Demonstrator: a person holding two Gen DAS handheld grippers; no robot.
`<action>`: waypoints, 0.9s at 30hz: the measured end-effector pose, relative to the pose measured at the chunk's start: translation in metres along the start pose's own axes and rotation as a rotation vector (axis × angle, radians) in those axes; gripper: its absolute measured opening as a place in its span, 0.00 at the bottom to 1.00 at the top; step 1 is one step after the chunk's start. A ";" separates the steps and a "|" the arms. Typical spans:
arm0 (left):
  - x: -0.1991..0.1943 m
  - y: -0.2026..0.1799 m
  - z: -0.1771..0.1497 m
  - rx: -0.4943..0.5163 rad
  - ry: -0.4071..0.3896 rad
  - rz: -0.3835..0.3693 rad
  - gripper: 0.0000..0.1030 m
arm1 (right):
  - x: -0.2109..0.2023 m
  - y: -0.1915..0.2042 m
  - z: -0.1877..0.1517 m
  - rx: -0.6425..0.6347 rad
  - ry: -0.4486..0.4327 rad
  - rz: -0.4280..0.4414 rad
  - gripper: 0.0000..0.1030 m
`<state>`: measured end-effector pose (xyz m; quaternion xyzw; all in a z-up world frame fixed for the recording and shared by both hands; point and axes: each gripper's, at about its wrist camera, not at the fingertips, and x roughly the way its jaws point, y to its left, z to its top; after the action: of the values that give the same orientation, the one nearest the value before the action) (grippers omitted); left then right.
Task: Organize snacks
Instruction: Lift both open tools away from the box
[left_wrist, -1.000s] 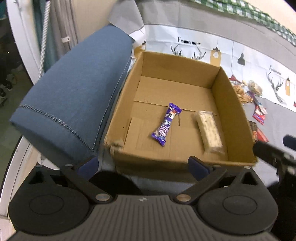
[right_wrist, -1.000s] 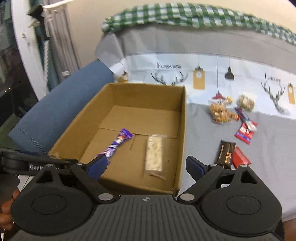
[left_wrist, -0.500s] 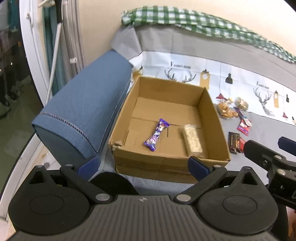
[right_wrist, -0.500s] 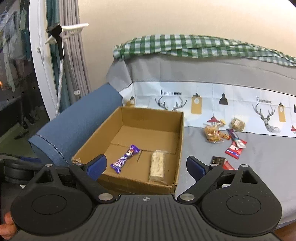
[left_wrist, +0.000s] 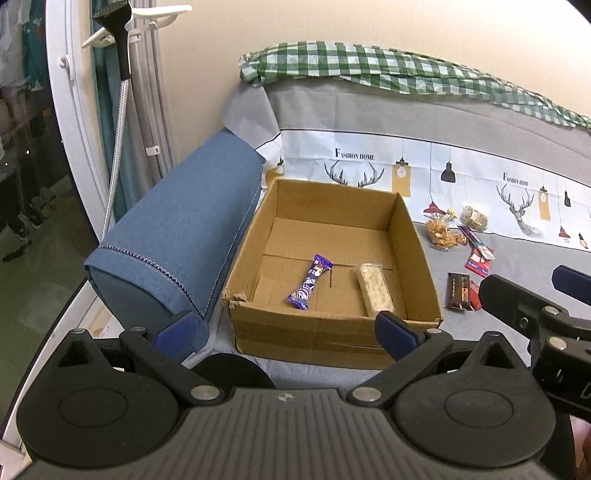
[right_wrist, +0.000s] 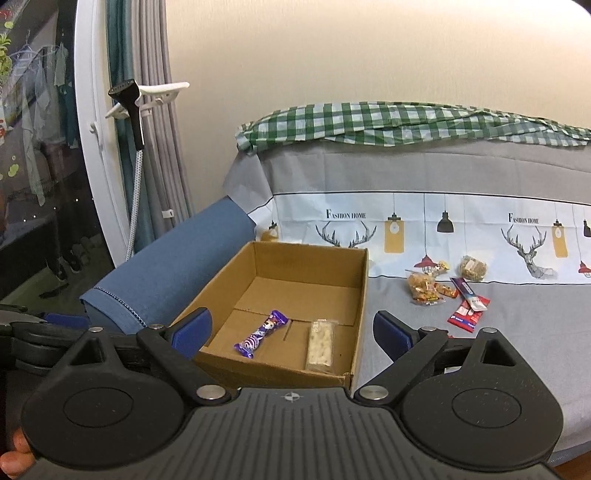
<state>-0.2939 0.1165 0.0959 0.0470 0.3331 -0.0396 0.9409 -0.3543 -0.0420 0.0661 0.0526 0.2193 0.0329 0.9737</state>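
An open cardboard box (left_wrist: 406, 236) (right_wrist: 360, 295) sits on the sofa seat beside the blue armrest. Inside it lie a purple candy bar (left_wrist: 309, 283) (right_wrist: 260, 334) and a pale nougat bar (left_wrist: 376, 291) (right_wrist: 320, 345). More snacks lie on the grey seat right of the box: a dark bar (left_wrist: 457, 291), red packets (right_wrist: 467, 312), and small bags (right_wrist: 423, 288). My left gripper (left_wrist: 286, 330) is open and empty, well back from the box's front wall. My right gripper (right_wrist: 291, 330) is open and empty too, also back from the box.
The blue armrest (left_wrist: 184, 236) flanks the box on the left. A green checked cloth (right_wrist: 388, 123) lies along the sofa back. A steamer hose and hanger (right_wrist: 136, 122) stand by the curtain. A fingertip (right_wrist: 14, 456) shows at the lower left.
Both grippers have pulled back and up from the box, so it looks smaller and more of the sofa and wall shows. Both stayed open and empty.
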 end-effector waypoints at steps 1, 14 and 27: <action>-0.001 -0.001 0.000 0.001 -0.006 0.001 1.00 | -0.002 -0.001 0.000 -0.001 -0.006 0.000 0.92; -0.002 0.004 -0.002 -0.004 0.004 -0.002 1.00 | -0.004 0.000 -0.002 0.000 -0.017 -0.001 0.92; 0.014 0.005 -0.003 -0.001 0.043 0.002 1.00 | 0.007 -0.002 -0.007 0.007 0.017 0.008 0.92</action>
<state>-0.2847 0.1210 0.0851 0.0479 0.3534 -0.0373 0.9335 -0.3509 -0.0432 0.0571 0.0564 0.2273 0.0363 0.9715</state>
